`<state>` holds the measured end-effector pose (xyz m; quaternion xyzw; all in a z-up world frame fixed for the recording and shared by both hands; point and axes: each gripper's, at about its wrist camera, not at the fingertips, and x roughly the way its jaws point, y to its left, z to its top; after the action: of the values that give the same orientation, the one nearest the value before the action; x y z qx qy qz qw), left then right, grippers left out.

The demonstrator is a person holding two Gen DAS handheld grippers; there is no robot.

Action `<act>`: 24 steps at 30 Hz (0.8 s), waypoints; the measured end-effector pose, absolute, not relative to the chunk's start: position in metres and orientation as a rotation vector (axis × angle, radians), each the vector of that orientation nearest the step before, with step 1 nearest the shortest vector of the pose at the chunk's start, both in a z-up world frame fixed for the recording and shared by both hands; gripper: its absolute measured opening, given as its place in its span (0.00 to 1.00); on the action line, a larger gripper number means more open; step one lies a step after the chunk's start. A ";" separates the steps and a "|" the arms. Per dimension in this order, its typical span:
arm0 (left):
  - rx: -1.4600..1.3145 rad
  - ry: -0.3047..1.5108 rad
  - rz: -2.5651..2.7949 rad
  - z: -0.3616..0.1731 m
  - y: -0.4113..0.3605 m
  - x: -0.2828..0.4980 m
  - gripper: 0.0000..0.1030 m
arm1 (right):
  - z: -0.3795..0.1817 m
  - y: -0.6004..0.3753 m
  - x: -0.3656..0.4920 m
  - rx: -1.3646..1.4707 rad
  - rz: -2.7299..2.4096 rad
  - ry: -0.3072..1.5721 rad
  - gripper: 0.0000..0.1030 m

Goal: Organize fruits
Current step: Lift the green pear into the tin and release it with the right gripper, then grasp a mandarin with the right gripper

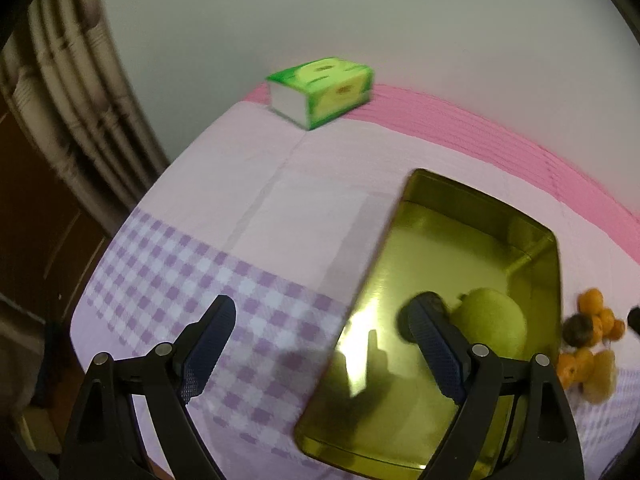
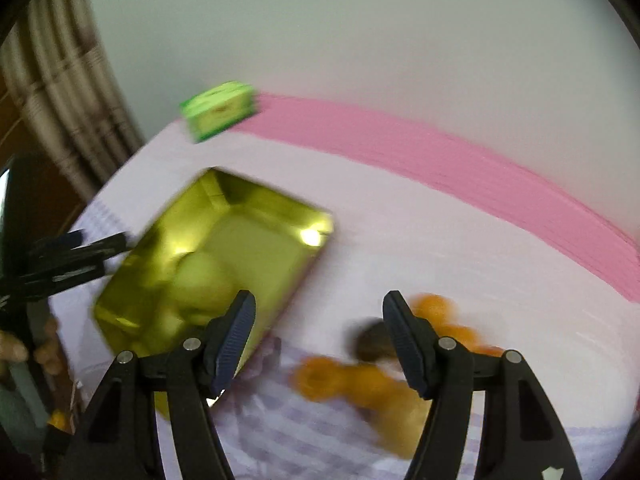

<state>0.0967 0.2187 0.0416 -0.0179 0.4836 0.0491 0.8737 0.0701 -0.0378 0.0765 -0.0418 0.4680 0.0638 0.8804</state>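
Black left gripper (image 1: 324, 344) tipped steeply down, jaws spread wide, empty, one finger over gold tray (image 1: 460, 216) holding green fruit (image 1: 494, 326). Right gripper (image 2: 320, 320) half spread, empty, above blurred oranges (image 2: 360, 384) beside tray. Beyond, tissue box (image 1: 320, 90).

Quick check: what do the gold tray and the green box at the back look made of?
Gold tray: likely thin metal with a polished finish; it mirrors glare and the claw's shape. Green box: looks like printed paper or soft plastic wrap, probably a tissue pack; blur leaves that open.
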 end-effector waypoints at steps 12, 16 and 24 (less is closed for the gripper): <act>0.089 1.030 -0.086 0.046 0.137 0.079 0.86 | 0.037 -0.172 0.042 -0.016 -0.106 1.055 0.61; 0.125 1.041 -0.137 0.044 0.111 0.074 0.86 | 0.023 -0.179 0.042 -0.002 -0.095 1.076 0.61; 0.192 1.054 -0.242 0.043 0.066 0.064 0.86 | 0.008 -0.184 0.056 0.019 -0.095 1.079 0.54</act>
<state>0.0635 0.0659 0.0427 0.0912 0.5009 -0.1151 0.8530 0.0558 -0.1836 0.0083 0.0092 0.5136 -0.0454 0.8568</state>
